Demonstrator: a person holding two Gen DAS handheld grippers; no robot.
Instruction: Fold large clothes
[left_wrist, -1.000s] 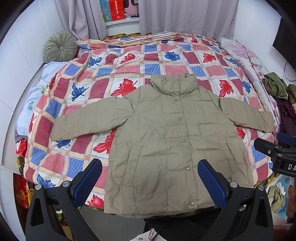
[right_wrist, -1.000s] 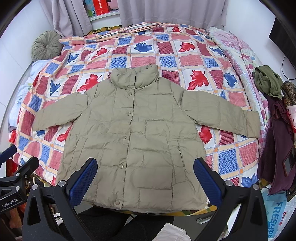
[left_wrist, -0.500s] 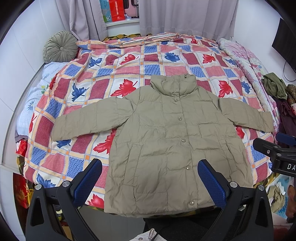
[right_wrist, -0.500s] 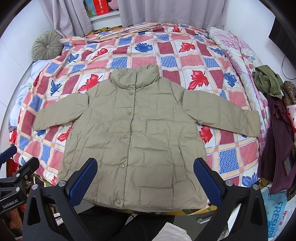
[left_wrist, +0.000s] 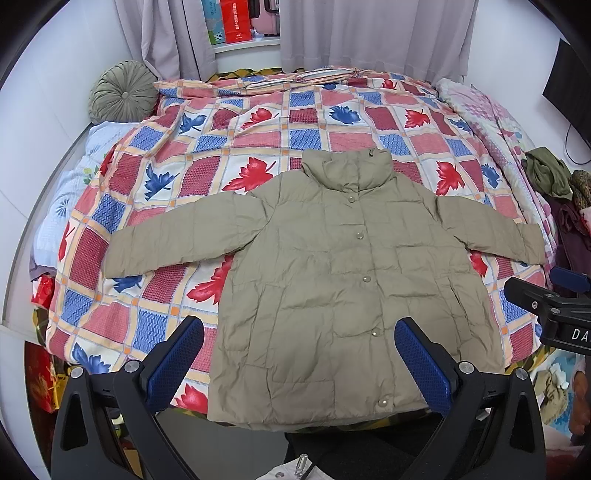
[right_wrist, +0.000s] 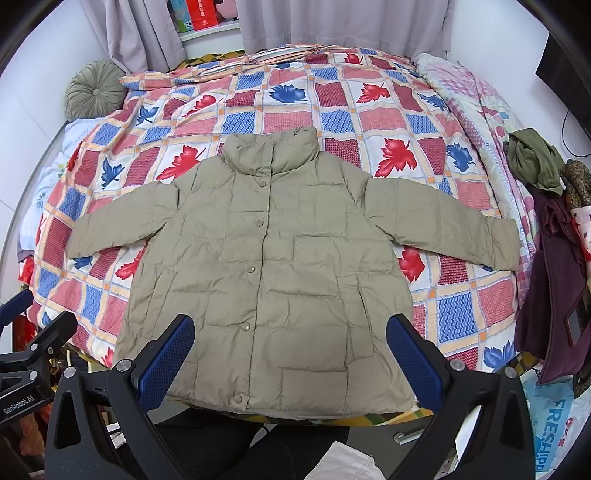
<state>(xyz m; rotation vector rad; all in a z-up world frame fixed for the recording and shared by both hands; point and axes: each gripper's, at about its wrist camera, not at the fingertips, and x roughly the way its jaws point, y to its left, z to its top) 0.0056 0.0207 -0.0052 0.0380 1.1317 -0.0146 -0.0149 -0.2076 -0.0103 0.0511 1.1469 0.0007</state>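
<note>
An olive-green puffer jacket (left_wrist: 332, 280) (right_wrist: 273, 266) lies flat and buttoned on the bed, collar away from me, both sleeves spread out to the sides. Its hem hangs at the bed's near edge. My left gripper (left_wrist: 299, 363) hovers open above the hem, blue pads wide apart, holding nothing. My right gripper (right_wrist: 291, 360) is likewise open over the hem, empty. Each gripper shows at the edge of the other's view: the right gripper (left_wrist: 554, 306) and the left gripper (right_wrist: 33, 350).
The bed carries a red, blue and white leaf-pattern quilt (left_wrist: 258, 140). A round green cushion (left_wrist: 123, 92) sits at the far left corner. Dark and olive clothes (right_wrist: 543, 221) are piled at the right side. Grey curtains (left_wrist: 369, 33) hang behind.
Almost nothing: both views have shifted very slightly, and the jacket lies as before with both grippers open.
</note>
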